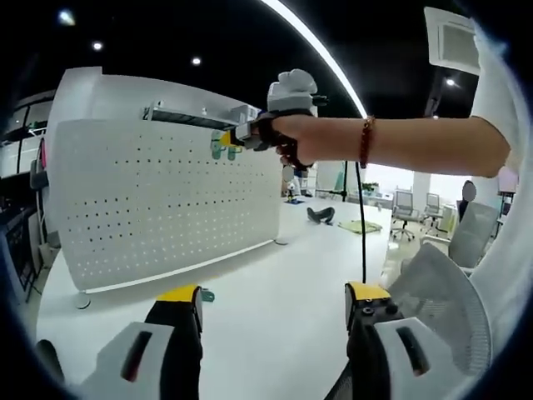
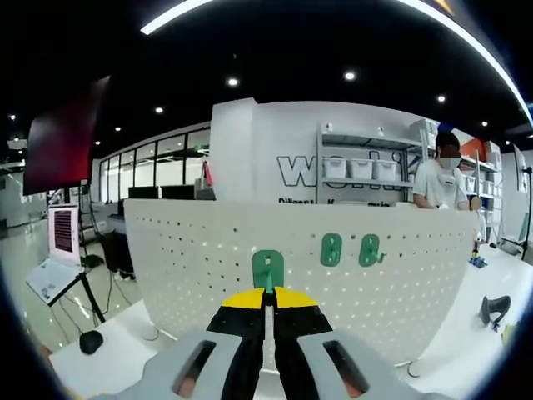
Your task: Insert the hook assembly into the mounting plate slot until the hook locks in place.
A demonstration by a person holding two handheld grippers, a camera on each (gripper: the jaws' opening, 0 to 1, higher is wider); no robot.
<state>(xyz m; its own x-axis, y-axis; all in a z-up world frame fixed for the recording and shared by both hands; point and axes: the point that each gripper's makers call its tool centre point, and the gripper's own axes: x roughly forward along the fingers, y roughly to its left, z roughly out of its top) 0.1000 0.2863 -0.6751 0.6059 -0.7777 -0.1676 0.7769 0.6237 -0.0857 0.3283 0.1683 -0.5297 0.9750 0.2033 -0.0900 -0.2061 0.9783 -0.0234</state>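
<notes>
While the right gripper (image 2: 267, 302) is pressed shut on a green hook (image 2: 267, 270), the hook is held against the white pegboard (image 2: 208, 258); two more green hooks (image 2: 350, 250) are seen at two o'clock. The left gripper (image 1: 273, 302) is held spread, empty, above the table (image 1: 275, 275).

The left gripper (image 1: 273, 302) is being held low over the white table (image 1: 275, 283), its yellow-tipped jaws standing apart with nothing between them. Across the table, the right gripper (image 1: 226, 140) is being pressed by a bare arm against the upright white perforated panel (image 1: 158, 200), where green hooks (image 1: 218, 150) are being met.
</notes>
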